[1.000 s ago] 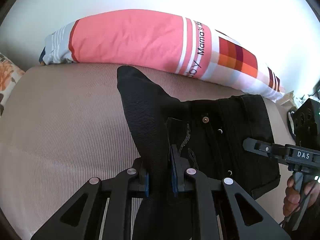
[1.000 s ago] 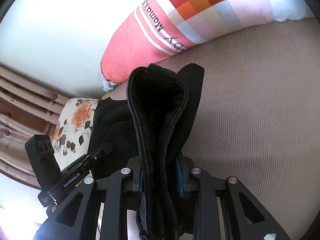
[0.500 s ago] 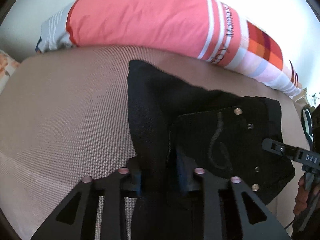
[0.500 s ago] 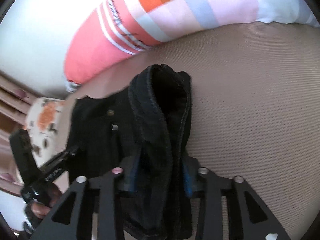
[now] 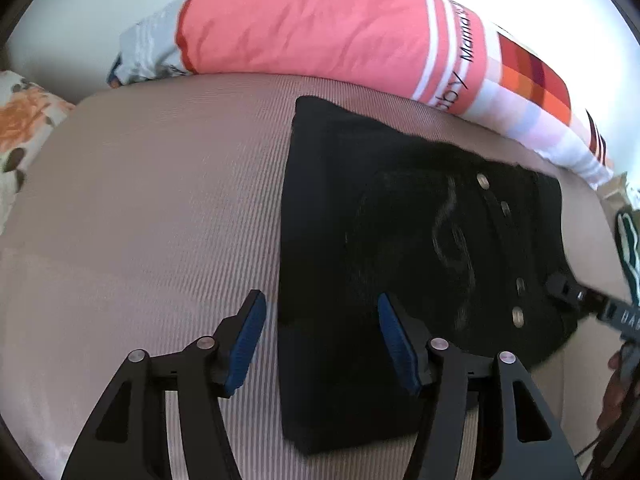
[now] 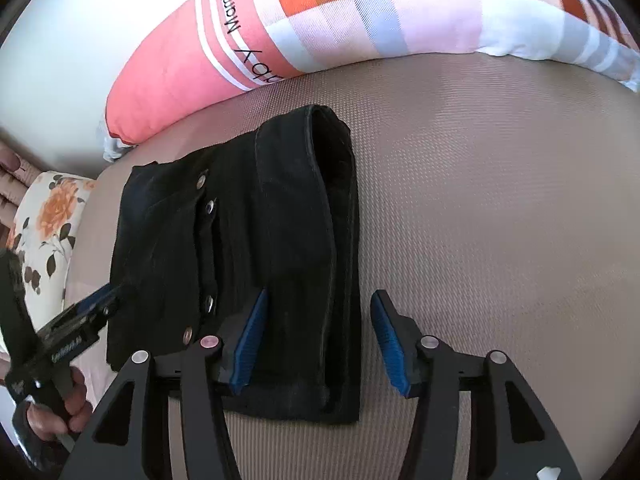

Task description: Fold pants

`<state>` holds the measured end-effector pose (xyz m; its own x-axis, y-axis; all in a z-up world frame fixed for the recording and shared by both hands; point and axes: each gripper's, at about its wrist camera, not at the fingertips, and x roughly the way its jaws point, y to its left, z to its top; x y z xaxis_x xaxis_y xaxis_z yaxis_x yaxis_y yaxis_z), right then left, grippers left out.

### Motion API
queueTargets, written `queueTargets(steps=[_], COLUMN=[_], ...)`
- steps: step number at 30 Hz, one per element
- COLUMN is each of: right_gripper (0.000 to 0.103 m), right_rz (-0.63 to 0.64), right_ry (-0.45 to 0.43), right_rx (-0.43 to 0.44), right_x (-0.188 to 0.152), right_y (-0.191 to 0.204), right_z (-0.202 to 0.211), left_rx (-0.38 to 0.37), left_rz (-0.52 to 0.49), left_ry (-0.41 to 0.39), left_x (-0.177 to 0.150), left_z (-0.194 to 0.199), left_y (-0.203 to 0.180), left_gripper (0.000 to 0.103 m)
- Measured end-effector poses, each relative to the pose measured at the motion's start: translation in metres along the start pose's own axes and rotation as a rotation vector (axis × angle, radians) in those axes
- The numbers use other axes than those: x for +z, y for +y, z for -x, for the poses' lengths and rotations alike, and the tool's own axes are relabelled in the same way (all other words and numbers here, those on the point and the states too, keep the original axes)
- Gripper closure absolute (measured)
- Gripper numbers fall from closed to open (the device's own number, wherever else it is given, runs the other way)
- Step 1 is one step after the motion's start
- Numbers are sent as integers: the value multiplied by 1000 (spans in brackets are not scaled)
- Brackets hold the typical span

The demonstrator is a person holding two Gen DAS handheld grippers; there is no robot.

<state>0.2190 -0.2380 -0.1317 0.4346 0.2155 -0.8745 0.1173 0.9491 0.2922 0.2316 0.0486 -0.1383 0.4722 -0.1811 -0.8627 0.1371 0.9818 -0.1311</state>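
Beige ribbed bed surface (image 5: pixel 160 208), long pink patchwork bolster (image 5: pixel 312 28), floral pillow (image 6: pixel 48 220), bright white wall (image 6: pixel 80 40)

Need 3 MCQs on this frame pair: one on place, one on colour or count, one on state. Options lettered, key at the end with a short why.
1. Where do the pants lie?
A. on the beige ribbed bed surface, in front of the long pillow
B. draped over the long pillow
C. on the floor

2. What colour are the pants?
A. blue
B. black
C. beige

3. How do the left gripper and the right gripper stand?
A. both clamped on the cloth
B. one open, one clamped
C. both open, pads off the cloth

Key: 1 A, both views show the folded pants flat on the ribbed surface with the pillow behind. 2 B, the cloth is black with metal buttons. 3 C, the blue pads stand apart with gaps on either side of the pants' edge; the jaws have just been opening.
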Motion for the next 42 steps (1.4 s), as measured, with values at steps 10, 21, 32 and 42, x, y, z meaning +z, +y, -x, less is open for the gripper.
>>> queueTargets(steps=[10, 21, 32, 42], right_gripper=[44, 30, 19, 18], right_rz=[113, 133, 180, 216], right_ry=[-153, -269, -312, -312], right_rx=[-91, -137, -153, -153], right_x=[-71, -139, -168, -179], right_y=[34, 60, 79, 90], right_z=[61, 108, 121, 119], left_rx=[86, 172, 193, 193], left_rz=[-29, 4, 18, 14], left_ry=[-90, -192, -203, -185], left_x=[-77, -130, -152, -160], left_z=[74, 135, 148, 144], left_y=[-12, -24, -24, -29], left_gripper=[26, 25, 25, 25])
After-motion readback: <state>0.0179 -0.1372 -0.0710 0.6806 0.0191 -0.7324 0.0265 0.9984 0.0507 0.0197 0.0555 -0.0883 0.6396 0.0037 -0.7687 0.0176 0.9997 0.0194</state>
